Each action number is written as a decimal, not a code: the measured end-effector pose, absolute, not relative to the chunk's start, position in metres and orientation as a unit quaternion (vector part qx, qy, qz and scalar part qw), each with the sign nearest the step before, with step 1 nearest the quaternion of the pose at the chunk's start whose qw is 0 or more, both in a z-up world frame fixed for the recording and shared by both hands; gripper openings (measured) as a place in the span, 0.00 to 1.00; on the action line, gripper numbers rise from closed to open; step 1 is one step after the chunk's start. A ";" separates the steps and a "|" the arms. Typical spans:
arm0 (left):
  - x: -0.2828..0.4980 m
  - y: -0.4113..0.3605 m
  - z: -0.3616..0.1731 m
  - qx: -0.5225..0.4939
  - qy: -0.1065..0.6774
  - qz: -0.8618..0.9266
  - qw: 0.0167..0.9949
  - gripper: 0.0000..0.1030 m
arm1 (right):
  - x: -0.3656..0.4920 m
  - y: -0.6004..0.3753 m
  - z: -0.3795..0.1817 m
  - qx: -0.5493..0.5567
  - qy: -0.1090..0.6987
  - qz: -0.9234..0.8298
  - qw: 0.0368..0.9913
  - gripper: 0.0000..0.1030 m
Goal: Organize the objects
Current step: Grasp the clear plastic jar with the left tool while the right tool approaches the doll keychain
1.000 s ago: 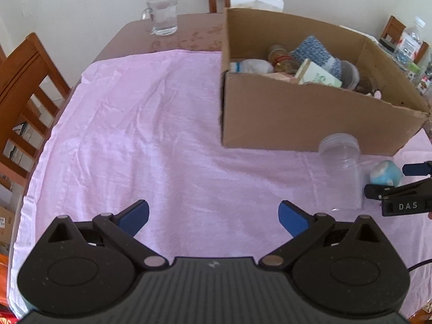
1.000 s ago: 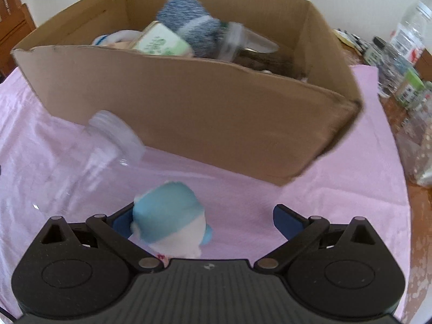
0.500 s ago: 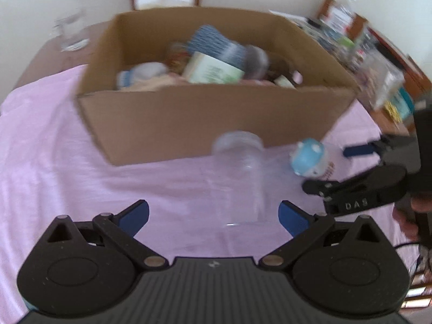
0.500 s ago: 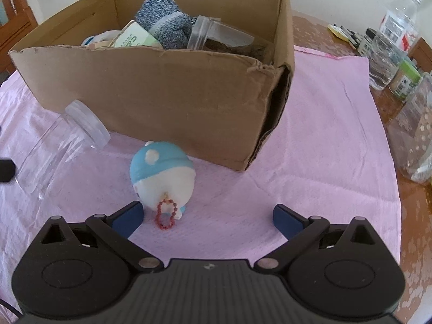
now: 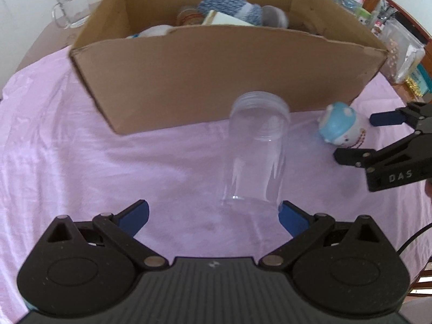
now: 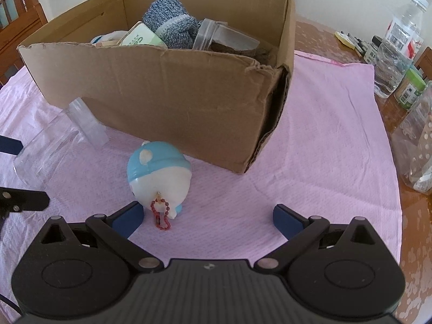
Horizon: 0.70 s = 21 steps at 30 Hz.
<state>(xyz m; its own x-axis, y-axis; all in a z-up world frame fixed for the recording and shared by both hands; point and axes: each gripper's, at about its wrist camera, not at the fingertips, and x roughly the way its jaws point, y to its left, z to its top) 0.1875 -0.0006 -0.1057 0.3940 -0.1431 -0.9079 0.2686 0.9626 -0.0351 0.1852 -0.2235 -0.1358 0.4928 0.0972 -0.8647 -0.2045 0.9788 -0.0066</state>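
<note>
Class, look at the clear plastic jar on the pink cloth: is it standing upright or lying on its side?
On its side. The clear jar lies lengthwise on the pink cloth, rim toward the cardboard box.

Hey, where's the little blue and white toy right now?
The toy sits on the pink cloth just in front of the cardboard box, right of the clear jar lying there, just ahead of the open right gripper.

Non-task stuff: glass mug (image 5: pixel 71 8) on the counter's (image 6: pixel 310 36) far left, water bottle (image 6: pixel 397 46) at right with green-lidded jar (image 6: pixel 410 87) beside it, probably pens behind. Wooden chair (image 6: pixel 19 19) at left.
</note>
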 end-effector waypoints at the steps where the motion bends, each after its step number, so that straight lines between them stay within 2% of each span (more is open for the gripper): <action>1: 0.187 0.002 -0.105 0.061 0.537 -0.119 0.833 0.99 | 0.185 -0.223 -0.136 -0.054 0.496 0.087 0.862 1.00; 21: 0.211 0.051 -0.102 0.044 0.514 -0.030 0.856 0.99 | 0.185 -0.222 -0.135 -0.053 0.503 0.084 0.859 1.00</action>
